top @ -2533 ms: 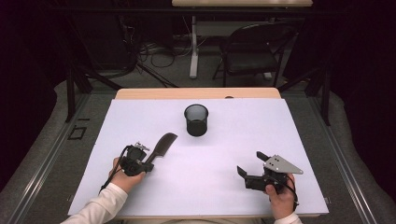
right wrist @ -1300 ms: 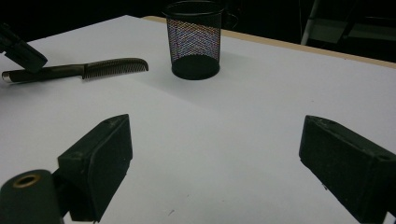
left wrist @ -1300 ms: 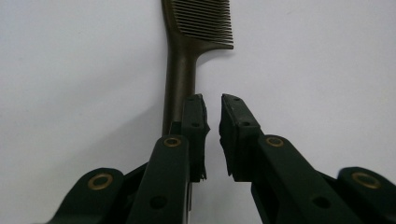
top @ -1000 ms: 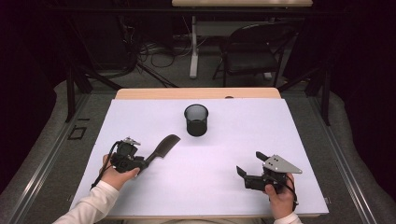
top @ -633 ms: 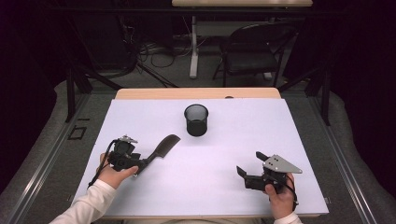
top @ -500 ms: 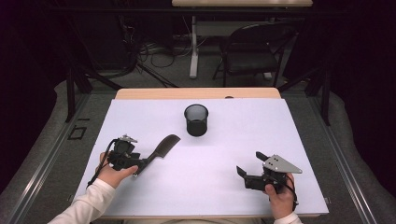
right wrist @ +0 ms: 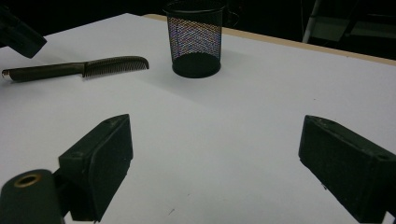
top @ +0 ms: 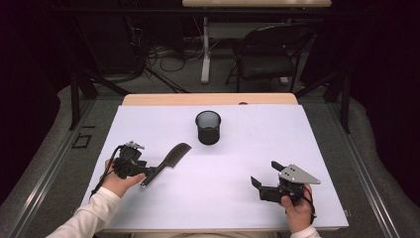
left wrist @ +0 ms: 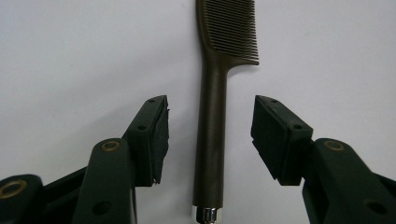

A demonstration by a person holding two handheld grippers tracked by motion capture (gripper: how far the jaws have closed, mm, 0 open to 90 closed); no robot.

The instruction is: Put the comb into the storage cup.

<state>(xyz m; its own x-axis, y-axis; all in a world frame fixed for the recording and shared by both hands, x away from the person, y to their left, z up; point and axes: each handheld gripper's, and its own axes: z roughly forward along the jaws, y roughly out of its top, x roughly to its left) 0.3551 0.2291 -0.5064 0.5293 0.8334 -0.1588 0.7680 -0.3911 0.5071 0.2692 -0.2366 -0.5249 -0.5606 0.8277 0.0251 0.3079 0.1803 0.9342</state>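
Comb (left wrist: 213,140) lies flat on the white table (top: 247,148) at the near left, its handle between the left gripper's (left wrist: 208,135) spread jaws, neither pad touching it. Right gripper (right wrist: 219,158) gapes over bare table near right, well apart from the mesh cup (top: 208,127) standing far centre.

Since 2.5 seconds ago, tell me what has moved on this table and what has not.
The left gripper has drawn back toward the table's left edge, away from the comb. It is now open, its jaws on either side of the comb's handle without touching it. The comb seems to lie where it did. The cup and the right gripper, open and empty, have stayed put.
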